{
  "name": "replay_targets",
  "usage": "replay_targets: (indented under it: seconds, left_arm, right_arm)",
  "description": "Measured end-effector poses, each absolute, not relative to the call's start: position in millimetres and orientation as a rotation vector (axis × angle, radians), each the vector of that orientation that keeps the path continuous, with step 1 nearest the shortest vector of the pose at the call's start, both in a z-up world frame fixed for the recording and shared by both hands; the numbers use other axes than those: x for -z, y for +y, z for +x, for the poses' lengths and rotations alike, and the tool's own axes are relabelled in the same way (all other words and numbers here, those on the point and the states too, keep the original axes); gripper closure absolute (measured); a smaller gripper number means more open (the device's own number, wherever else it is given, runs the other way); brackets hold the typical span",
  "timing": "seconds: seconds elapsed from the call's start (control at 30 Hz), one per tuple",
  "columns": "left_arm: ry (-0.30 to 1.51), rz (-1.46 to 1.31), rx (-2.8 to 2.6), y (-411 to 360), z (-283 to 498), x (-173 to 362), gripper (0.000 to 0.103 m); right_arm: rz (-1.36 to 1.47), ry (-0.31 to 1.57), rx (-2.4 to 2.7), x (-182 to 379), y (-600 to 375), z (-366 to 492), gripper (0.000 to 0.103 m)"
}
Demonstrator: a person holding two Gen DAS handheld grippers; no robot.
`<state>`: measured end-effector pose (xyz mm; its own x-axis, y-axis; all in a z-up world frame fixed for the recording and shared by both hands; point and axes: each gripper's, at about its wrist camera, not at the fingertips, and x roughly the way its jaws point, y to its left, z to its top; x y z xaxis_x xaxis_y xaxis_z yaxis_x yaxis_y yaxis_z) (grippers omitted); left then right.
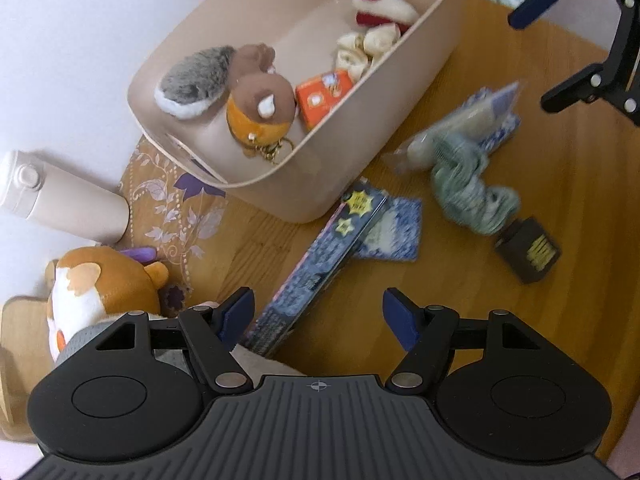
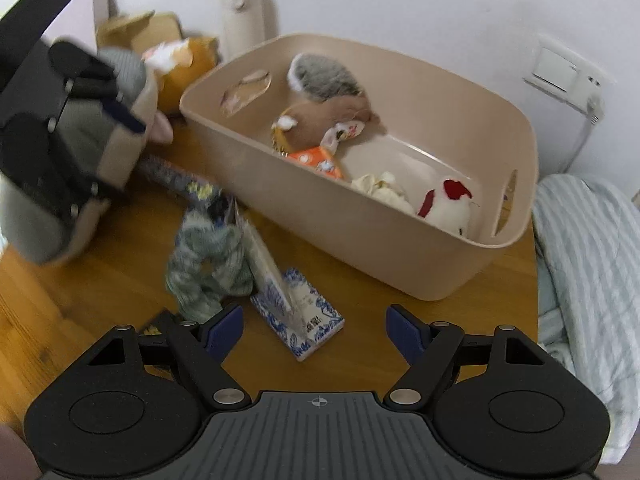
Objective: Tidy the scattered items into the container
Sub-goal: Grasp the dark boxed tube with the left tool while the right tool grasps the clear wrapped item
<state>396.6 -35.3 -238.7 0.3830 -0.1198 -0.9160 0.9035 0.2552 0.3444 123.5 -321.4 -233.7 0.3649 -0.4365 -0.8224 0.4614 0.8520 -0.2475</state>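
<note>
- Container [image 1: 392,92] already holds several plush toys; packets still litter the surface [image 2: 100,288].
- Both tools, left tool [image 1: 316,316] and right tool [image 2: 314,330], gape wide, empty.
- Next, likely: the right tool closes on the blue-patterned packet [image 2: 304,320].

left wrist: steeply down on table [image 1: 500,320] | right wrist: down, nearer | shared: bin [image 1: 360,128] [image 2: 360,232], table middle

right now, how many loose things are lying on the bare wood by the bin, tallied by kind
long starry blue box: 1
blue-and-white patterned packs: 2
green knitted piece: 1
clear packet: 1
small dark box: 1
total: 6
</note>
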Motion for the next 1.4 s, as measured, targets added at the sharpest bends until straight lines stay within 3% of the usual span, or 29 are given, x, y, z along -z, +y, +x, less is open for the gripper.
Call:
replay_targets:
  seconds: [0.57,0.87,0.93,1.0,1.1,1.33,1.4]
  left_arm:
    - [1.006,1.093,0.913,-44.6,438.4,275.0,0.031]
    - [1.055,1.076,0.939,-50.3,453.5,286.5,0.031]
    - [1.066,1.070,0.946,-51.7,454.8,288.1,0.039]
    - [1.086,1.058,0.957,-52.8,456.7,289.2,0.056]
    - [1.107,1.042,0.976,-52.5,456.9,287.9,0.069]
    - [1.107,1.039,0.981,-50.0,451.3,282.9,0.071]
    - [1.101,1.036,0.986,-49.7,447.4,279.2,0.072]
  right_arm:
    - [0.055,1.103,0.572,259.1,-335.4,158.3,0.024]
    - [0.056,1.133,0.543,267.9,-339.9,173.9,0.031]
    - [0.060,1.136,0.535,268.5,-340.8,176.7,0.037]
    - [0.069,1.141,0.526,269.2,-341.6,178.5,0.043]
    - [0.088,1.145,0.511,269.9,-341.5,178.6,0.056]
    - [0.114,1.143,0.494,271.4,-339.7,171.6,0.082]
    - [0.115,1.141,0.495,270.4,-338.8,169.1,0.083]
